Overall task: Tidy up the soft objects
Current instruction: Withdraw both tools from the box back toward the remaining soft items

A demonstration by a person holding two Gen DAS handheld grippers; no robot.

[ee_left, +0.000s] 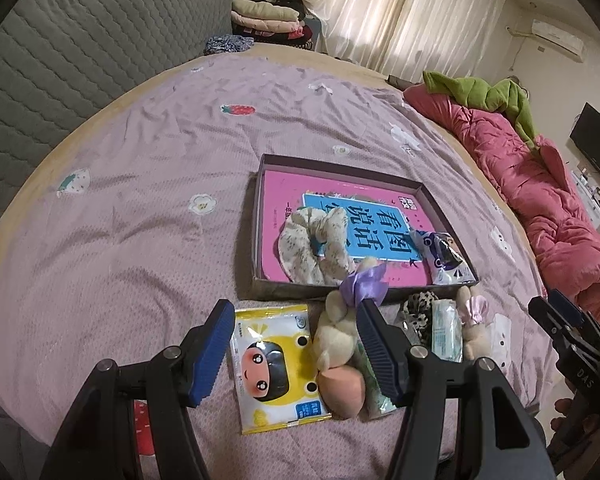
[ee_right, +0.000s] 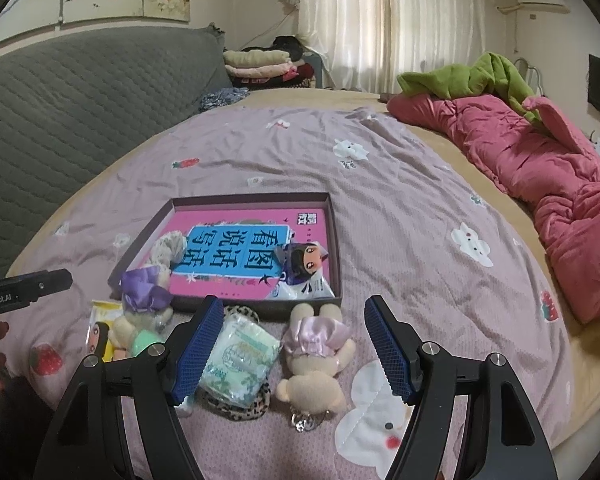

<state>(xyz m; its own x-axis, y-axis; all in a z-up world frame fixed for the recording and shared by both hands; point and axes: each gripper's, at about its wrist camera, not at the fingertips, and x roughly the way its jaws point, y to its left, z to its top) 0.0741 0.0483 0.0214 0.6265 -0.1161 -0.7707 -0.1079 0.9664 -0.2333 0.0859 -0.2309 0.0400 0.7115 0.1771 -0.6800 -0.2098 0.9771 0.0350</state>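
A shallow box tray (ee_left: 260,216) (ee_right: 334,240) lies on the bed with a pink book, a floral scrunchie (ee_left: 314,240) (ee_right: 166,246) and a white-purple wipes pack (ee_left: 444,256) (ee_right: 304,272) in it. In front of it lie a yellow wipes pack (ee_left: 274,364), a plush bear in purple dress (ee_left: 340,328) (ee_right: 140,304), a peach sponge (ee_left: 342,390), a tissue pack (ee_right: 240,356) on a leopard scrunchie (ee_right: 240,408), and a plush bear in pink dress (ee_right: 314,360). My left gripper (ee_left: 296,352) is open over the yellow pack and purple bear. My right gripper (ee_right: 294,350) is open around the tissue pack and pink bear.
A lilac sheet (ee_left: 140,200) covers the bed. A pink quilt (ee_right: 540,184) with a green blanket (ee_right: 472,76) lies along the right side. A grey headboard (ee_left: 80,40) stands at the left. Folded clothes (ee_right: 260,64) are stacked at the back.
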